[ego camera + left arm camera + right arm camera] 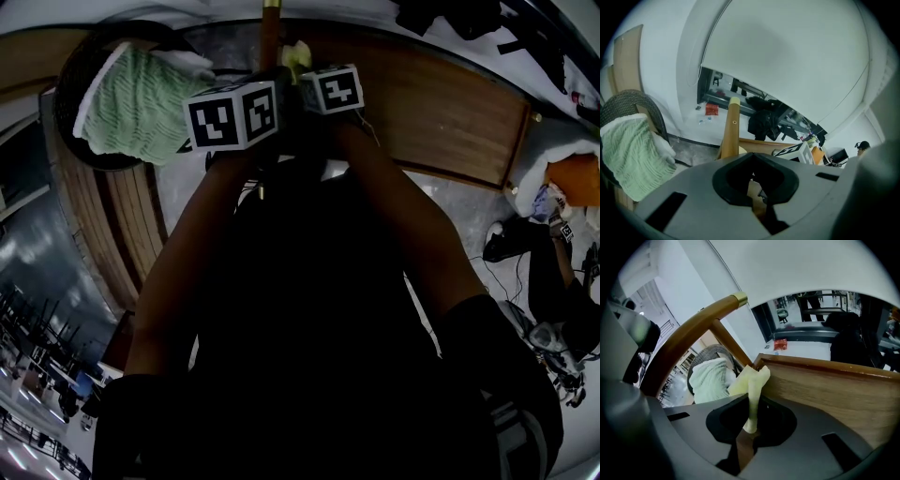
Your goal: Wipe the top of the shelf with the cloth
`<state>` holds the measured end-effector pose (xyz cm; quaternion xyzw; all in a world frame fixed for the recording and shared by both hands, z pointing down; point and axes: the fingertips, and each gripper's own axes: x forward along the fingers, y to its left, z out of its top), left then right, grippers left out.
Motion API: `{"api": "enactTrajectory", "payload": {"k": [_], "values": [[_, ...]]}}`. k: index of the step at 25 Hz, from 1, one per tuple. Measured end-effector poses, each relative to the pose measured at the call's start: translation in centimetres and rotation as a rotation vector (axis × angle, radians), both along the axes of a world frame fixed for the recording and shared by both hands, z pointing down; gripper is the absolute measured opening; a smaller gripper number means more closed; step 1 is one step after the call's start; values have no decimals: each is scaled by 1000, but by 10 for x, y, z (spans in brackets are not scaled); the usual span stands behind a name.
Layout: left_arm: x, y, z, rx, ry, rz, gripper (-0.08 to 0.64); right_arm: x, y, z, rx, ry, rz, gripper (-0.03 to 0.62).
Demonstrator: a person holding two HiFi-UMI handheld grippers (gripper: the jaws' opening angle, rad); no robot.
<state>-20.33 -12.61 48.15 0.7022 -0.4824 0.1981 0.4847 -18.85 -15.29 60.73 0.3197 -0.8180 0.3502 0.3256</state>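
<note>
A: Jaws first: how is the left claw found in its own view?

B: It is seen clenched, the jaws drawn together to a thin slit, with nothing gripped between them. Beyond it a wooden post is stood upright, and a green knitted towel is heaped in a dark basket at the left.

A: And in the right gripper view?

B: The right claw is shown clamped on the cloth, a pale yellow strip that is pinched at its lower end and stands up out of the jaws. Its upper end is seen against the raised corner of the wooden shelf; whether the rim is touched cannot be told.

A: What is added by the head view?

B: Both claws are held side by side, marker cubes uppermost, at the shelf's left end. The cloth is glimpsed just beyond them, beside the post. The towel and basket are placed to their left.
</note>
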Motion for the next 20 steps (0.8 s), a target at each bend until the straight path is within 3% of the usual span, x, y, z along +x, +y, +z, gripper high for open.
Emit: {"api": "enactTrajectory", "payload": {"k": [9, 20], "values": [[30, 7, 1, -18, -17, 52, 11, 32, 5, 3, -31, 37, 16, 41], [108, 12, 21, -62, -21, 107, 11, 130, 13, 2, -49, 67, 85, 41]]}}
